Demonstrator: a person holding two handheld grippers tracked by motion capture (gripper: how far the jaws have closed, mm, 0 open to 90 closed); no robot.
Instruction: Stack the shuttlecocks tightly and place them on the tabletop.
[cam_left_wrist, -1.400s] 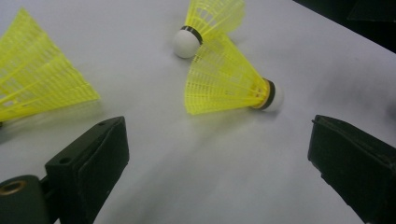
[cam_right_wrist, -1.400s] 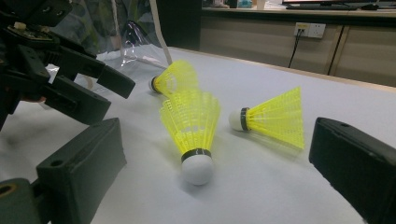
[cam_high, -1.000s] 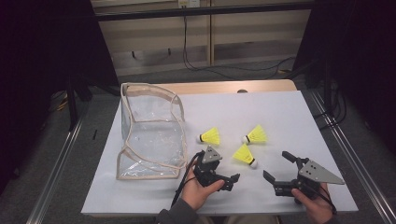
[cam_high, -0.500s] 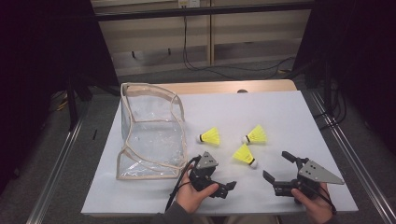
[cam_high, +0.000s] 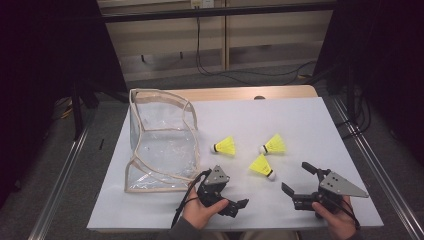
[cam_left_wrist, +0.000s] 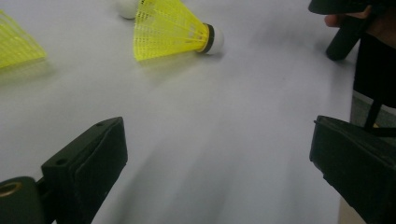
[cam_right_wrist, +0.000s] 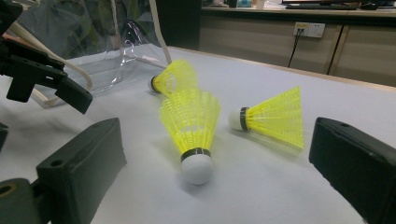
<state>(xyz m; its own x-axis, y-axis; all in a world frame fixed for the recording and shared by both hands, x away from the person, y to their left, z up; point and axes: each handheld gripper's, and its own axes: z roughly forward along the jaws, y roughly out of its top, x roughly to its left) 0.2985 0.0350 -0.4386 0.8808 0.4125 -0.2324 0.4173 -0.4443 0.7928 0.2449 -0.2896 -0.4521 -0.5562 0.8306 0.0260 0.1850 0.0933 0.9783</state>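
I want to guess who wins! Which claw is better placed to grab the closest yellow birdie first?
Probably the right claw. Its open jaws point at the nearest shuttlecock, which lies just ahead with its white tip toward it. The left claw is open too, but that shuttlecock sits farther off, up to one side.

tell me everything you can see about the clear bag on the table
The clear bag is see-through soft plastic with cream piping along its seams. It stands open and slumped on the white table, at the far left, and looks empty. Nothing grips it; the left gripper sits just off its near right corner, and the yellow shuttlecocks lie to its right.
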